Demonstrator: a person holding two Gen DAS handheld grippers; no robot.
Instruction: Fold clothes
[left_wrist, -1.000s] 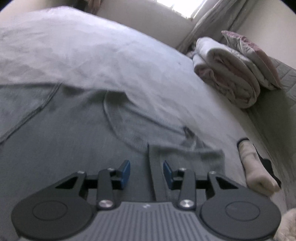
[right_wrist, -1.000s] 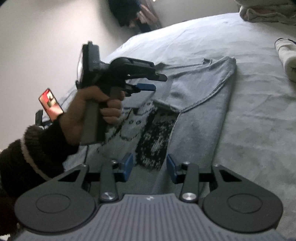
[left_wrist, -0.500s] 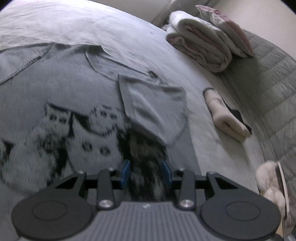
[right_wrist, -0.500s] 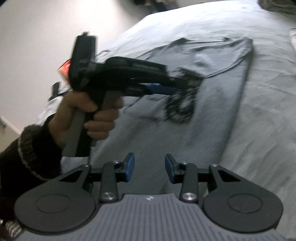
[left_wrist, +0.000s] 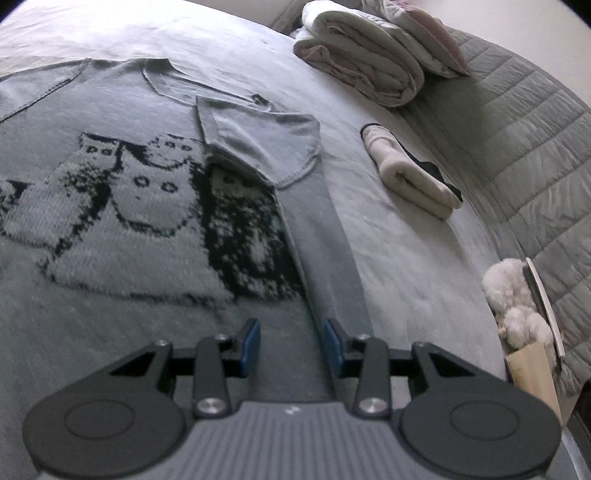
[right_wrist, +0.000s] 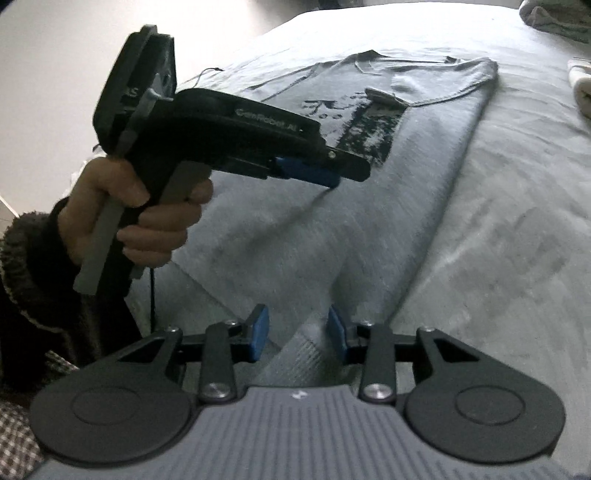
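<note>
Left hand-held gripper (left_wrist: 290, 345): blue pads parted, nothing clamped, poised over folded-in long sleeve of grey knitted sweater with black-and-white cat motif (left_wrist: 129, 206). Right hand-held gripper (right_wrist: 297, 334): jaws slightly narrowed just now, still apart, empty, above ribbed hem area of same sweater. Sweater spread flat across middle of pale grey bed (left_wrist: 399, 236). Rolled cream cloth (left_wrist: 406, 173) near bed's right edge. Folded white-and-pink duvet (left_wrist: 365, 62) at far right corner.
</note>
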